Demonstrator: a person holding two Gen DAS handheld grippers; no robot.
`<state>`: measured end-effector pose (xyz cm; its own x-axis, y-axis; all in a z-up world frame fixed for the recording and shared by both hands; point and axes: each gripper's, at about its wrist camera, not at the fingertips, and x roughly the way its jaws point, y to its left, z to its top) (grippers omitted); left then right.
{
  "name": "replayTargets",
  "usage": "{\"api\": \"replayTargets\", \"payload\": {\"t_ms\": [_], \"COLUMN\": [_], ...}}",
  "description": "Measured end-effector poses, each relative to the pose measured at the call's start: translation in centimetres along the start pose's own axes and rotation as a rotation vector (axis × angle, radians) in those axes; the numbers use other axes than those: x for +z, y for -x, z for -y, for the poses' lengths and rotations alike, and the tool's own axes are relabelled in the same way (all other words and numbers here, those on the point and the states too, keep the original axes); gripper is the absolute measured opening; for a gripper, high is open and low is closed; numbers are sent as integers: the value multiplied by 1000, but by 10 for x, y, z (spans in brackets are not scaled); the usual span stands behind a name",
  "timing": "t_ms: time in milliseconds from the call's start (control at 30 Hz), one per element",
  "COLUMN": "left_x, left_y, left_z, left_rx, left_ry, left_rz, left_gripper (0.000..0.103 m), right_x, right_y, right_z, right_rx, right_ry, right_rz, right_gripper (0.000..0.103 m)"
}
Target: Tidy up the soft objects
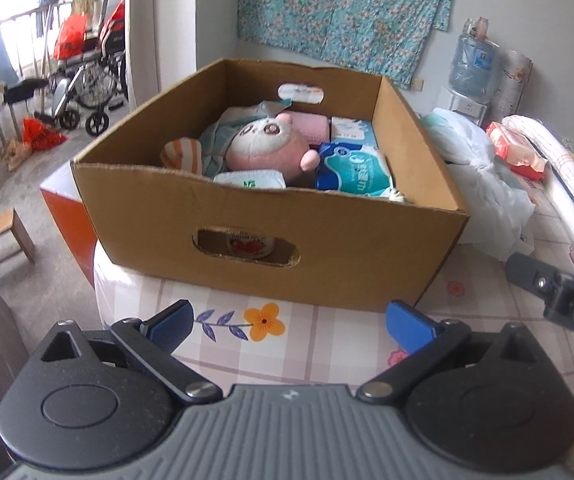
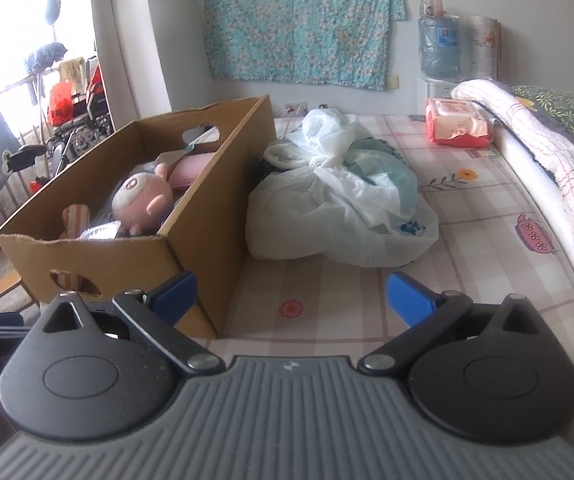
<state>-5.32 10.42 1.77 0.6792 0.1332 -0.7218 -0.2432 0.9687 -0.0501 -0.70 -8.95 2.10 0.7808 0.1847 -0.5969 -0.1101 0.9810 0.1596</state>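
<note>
Resting on the bed (image 2: 467,216), a cardboard box (image 1: 247,216) already holds a pink plush toy (image 1: 263,148), several tissue packs (image 1: 353,172) and a striped cloth item (image 1: 181,154). Two soft items lie outside the box: a white plastic bag (image 2: 339,208) stuffed with what appears to be fabric, just beside the box's right wall, and a red wet-wipe pack (image 2: 457,126) farther back, near the folded quilt (image 2: 527,132).

The left hand-held gripper (image 1: 289,326) hovers in front of the box with its jaws spread wide and nothing between them. The right hand-held gripper (image 2: 291,296) is likewise spread wide and empty, aimed at the bed surface short of the bag.

Handling estimate: the bag is probably light, limp and slippery; its film is likely to slide and bunch under pressure. Take hold at the twisted neck near its centre, where the material gathers thickest, not on a loose flap. The wipe pack is likely soft but firmer; grip it across its short sides. Both items probably belong in the box, where free space looks limited.
</note>
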Motion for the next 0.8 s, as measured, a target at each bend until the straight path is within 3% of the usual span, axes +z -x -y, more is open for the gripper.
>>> {"api": "replayTargets", "payload": {"t_ms": [167,800], "left_x": [0,2], "left_y": [-9,-3], "left_z": [-6,-2], "left_rx": [24,36], "left_ry": [57,36], "left_rz": [-55,-56], "left_gripper": [103,103], "right_x": [0,5], "right_y": [0,6], "right_z": [-3,-15], "right_rx": [3,66], "right_ry": [18,50], "right_rz": [-5,-55], "right_gripper": [102,102]}}
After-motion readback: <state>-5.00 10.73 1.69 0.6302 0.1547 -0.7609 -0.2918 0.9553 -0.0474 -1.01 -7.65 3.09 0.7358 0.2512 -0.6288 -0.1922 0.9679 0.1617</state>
